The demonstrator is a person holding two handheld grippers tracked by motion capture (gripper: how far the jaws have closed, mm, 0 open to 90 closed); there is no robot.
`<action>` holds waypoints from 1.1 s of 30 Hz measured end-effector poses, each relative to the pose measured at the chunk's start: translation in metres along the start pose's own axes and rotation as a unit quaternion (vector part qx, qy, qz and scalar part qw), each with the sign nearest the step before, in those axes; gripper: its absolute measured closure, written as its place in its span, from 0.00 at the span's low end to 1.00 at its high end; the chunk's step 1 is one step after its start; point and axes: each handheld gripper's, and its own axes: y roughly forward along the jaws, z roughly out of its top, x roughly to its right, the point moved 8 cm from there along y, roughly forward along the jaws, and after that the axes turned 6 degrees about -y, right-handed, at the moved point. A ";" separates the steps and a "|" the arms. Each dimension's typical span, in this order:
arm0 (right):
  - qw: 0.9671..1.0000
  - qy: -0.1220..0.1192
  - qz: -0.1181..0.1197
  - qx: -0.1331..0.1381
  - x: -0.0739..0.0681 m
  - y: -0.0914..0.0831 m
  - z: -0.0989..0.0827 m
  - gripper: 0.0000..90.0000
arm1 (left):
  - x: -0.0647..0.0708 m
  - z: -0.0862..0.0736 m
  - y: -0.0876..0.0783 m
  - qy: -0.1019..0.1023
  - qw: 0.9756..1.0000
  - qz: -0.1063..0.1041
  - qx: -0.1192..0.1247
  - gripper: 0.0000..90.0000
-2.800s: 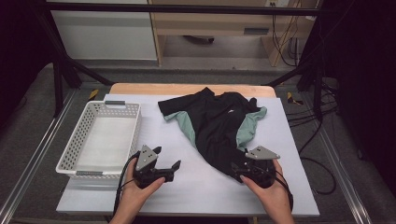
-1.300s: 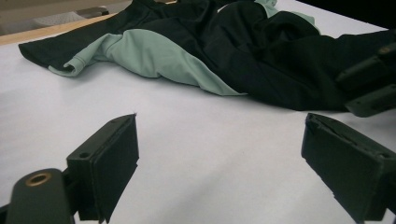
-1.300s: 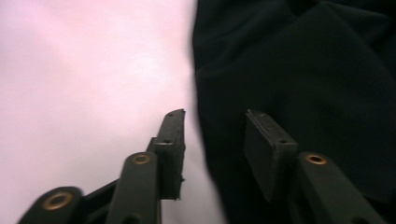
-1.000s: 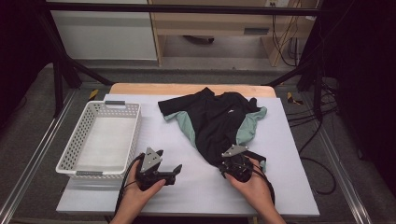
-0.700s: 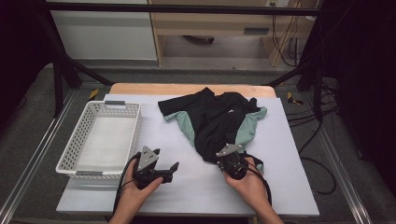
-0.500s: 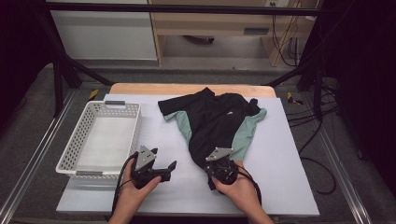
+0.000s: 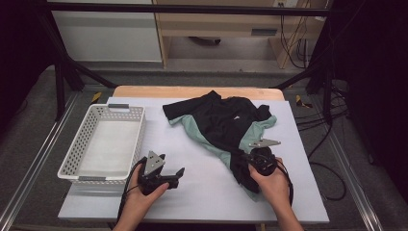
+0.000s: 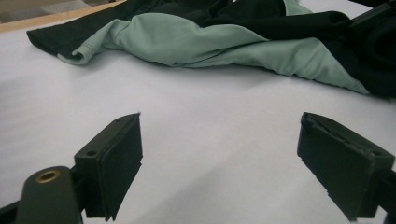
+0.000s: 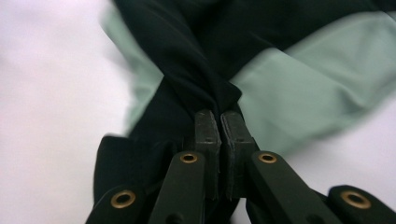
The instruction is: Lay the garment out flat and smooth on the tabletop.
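**R tool pinches shirt, L tool idle**

R tool: jaws clamped tight on a black fold of the shirt, near its lower edge; fabric bunched between pads in right gripper view. Jaws have just been closing, cloth between them. Shirt (black w/ mint-green panels) lies crumpled mid-counter, to the right of white basket. L tool: jaws wide, nothing between, resting low on bare counter beside basket, apart from shirt.

Overhead camera faces forward; 2 gripper cameras close.
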 end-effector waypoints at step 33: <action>0.995 -0.083 0.010 0.057 -0.072 -0.022 0.019 0.76 | -0.004 -0.004 0.000 -0.005 1.000 0.007 -0.011 0.16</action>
